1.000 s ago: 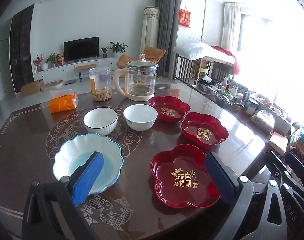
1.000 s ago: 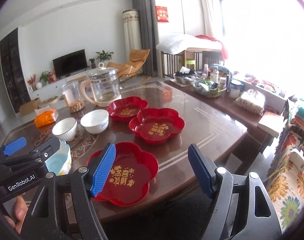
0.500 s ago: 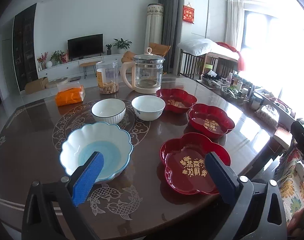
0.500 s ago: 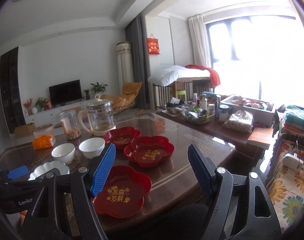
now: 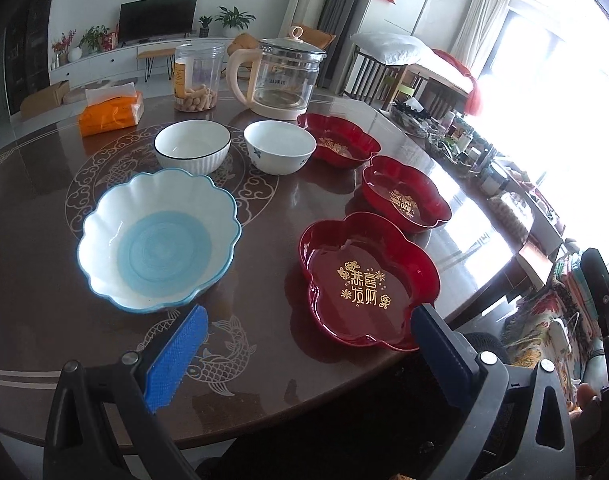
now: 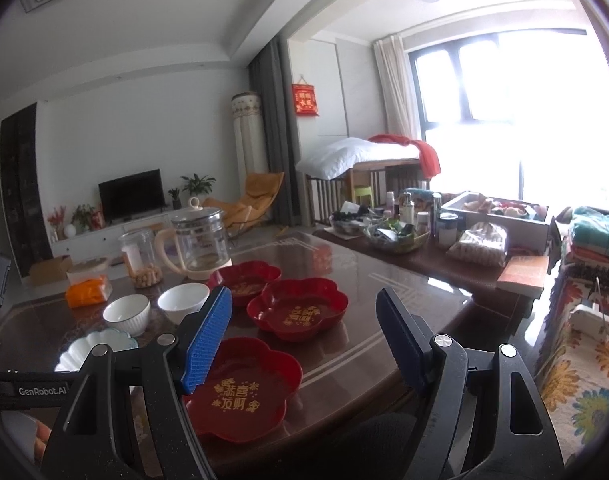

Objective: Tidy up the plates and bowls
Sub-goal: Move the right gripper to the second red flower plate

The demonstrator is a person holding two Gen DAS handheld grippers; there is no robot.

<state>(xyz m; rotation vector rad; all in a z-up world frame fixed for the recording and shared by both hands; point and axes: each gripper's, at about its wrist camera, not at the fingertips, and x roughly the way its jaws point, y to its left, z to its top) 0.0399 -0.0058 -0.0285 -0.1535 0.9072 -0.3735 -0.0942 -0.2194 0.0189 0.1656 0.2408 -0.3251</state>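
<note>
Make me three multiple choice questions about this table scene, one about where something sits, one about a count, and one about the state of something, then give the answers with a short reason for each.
1. Where is the orange tissue pack?
A. On the table, left of the clear jar
B. Inside the blue scalloped bowl
C. On the floor by the television

2. How many red flower-shaped plates are on the table?
A. One
B. Three
C. Five

3. What is the state of the left gripper?
A. Shut on a white bowl
B. Shut on a red plate
C. Open, holding nothing

Answers:
1. A, the pack lies on the tabletop left of the jar.
2. B, a nearest red plate, a middle red plate and a farthest red plate form a line.
3. C, its blue pads stand wide apart with only table between them.
</note>
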